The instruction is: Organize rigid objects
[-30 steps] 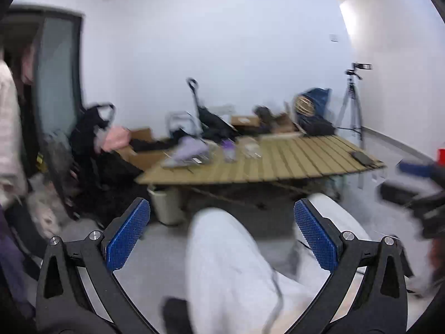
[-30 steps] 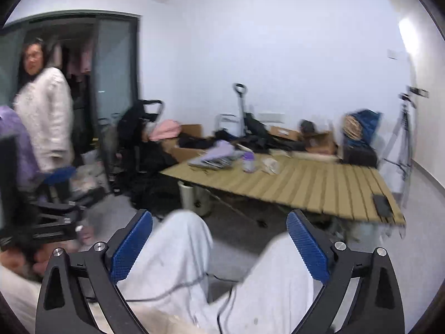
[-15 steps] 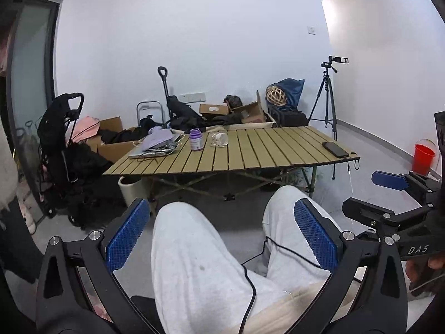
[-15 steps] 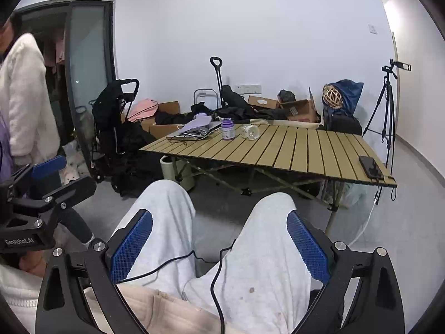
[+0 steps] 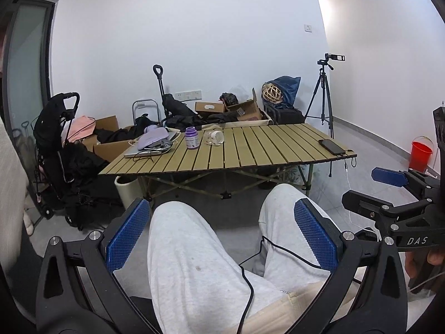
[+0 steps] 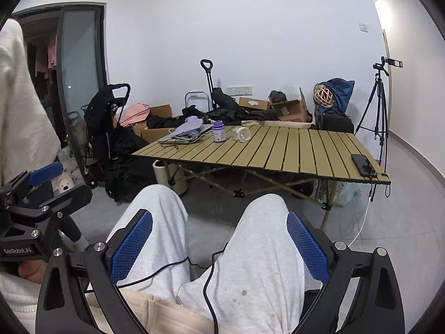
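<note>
A purple bottle [image 5: 192,138] stands on the slatted folding table [image 5: 250,150], beside a clear glass jar [image 5: 214,137] lying on its side. A black phone [image 5: 332,147] lies at the table's right edge. In the right wrist view the bottle [image 6: 218,131], jar [image 6: 241,133] and phone [image 6: 363,164] show on the same table [image 6: 278,153]. My left gripper [image 5: 221,234] is open and empty over my lap, far from the table. My right gripper [image 6: 219,246] is open and empty over my lap too.
A laptop with a lilac item and cables [image 5: 151,142] lies at the table's left. A black stroller [image 5: 59,150] stands left, boxes and bags behind the table, a tripod [image 5: 324,94] and red bucket [image 5: 421,153] right. A cable crosses my legs [image 6: 211,272].
Both views swung from blurred and left-turned to steady and facing the table. Both grippers stayed open over my lap. A person standing at left has slid out of the frame.
</note>
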Action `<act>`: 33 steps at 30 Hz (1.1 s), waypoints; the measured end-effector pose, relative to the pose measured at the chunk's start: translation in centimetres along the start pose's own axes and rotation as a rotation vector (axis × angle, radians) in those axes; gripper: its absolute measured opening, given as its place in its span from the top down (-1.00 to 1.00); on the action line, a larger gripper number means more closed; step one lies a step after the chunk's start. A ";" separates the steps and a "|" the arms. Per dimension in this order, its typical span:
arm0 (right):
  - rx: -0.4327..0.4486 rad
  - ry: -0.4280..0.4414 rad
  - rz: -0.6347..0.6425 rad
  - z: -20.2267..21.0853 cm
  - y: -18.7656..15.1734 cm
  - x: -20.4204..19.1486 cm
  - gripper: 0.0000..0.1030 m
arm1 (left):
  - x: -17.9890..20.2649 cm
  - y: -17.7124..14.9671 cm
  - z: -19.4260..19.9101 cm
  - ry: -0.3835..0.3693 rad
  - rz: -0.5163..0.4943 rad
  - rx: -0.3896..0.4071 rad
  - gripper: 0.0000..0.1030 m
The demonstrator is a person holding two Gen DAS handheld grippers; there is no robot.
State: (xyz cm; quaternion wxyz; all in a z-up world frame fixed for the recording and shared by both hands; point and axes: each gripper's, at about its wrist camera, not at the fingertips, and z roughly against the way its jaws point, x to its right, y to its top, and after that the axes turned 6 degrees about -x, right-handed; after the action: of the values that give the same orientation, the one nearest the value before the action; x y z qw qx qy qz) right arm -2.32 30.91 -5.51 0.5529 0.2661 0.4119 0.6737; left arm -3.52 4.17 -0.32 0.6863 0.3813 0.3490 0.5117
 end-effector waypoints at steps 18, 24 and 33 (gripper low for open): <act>-0.005 -0.003 -0.022 0.0 -0.1 0.2 -0.94 | 0.7 0.4 -0.1 -0.013 -0.014 0.007 -1.00; -0.007 -0.007 -0.027 0.0 0.0 0.2 -0.94 | 0.7 0.4 -0.1 -0.010 -0.010 0.007 -1.00; -0.010 -0.009 -0.026 -0.1 0.0 0.0 -0.94 | 0.6 0.3 -0.2 -0.011 -0.001 0.004 -1.00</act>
State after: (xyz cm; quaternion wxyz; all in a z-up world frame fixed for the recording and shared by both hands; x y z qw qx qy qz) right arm -2.37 30.87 -5.53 0.5648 0.2610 0.4094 0.6673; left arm -3.72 4.79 -0.20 0.6875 0.3854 0.3464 0.5087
